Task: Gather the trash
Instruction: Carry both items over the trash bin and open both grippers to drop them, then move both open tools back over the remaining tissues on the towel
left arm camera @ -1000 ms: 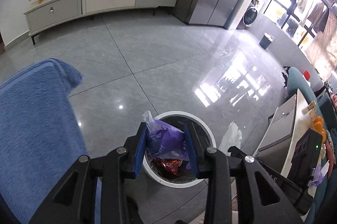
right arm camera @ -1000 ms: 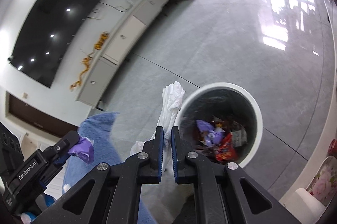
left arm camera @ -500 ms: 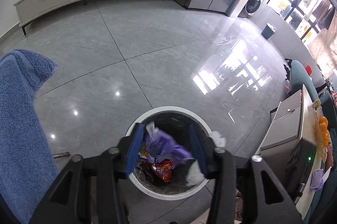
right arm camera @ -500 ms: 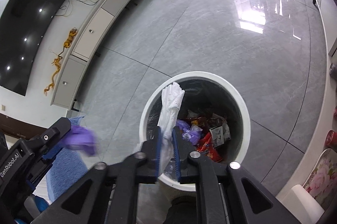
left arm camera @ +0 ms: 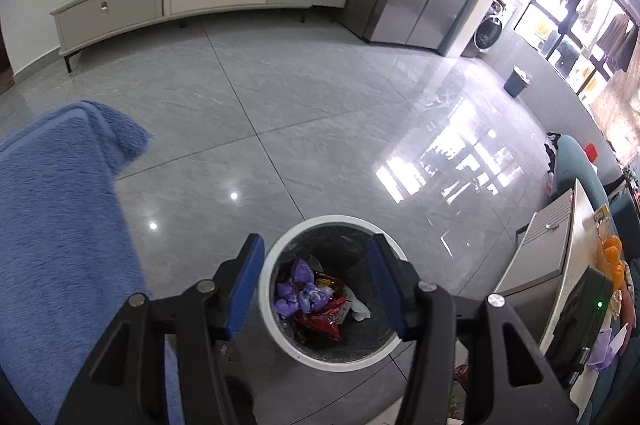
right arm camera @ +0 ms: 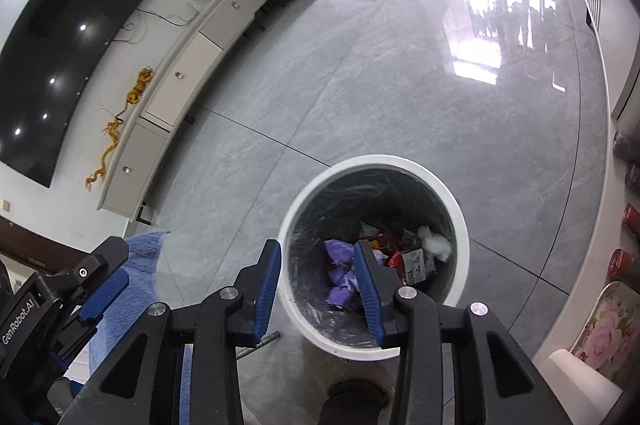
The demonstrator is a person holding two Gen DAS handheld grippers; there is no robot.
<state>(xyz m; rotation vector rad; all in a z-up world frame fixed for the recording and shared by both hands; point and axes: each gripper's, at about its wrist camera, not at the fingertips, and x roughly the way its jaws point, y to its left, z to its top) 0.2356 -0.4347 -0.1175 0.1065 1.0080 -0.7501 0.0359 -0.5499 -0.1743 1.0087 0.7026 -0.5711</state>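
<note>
Grey tiled floor, white bin (left arm camera: 280, 329) holding purple wrapper (left arm camera: 298, 295) below both grippers' empty, wide-apart jaws.

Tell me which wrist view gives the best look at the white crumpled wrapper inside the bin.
The right wrist view: the white crumpled wrapper lies unobstructed against the bin's far inner wall, beyond the open right gripper. In the left wrist view it appears smaller, tucked beside red packets between the open left gripper's fingers.

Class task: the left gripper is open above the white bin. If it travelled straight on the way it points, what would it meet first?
Probably the purple wrapper lying on top of the rubbish inside the white bin. The left gripper straddles the opening, jaws open and empty. Depth is unclear, so a finger might clip the rim first.
</note>
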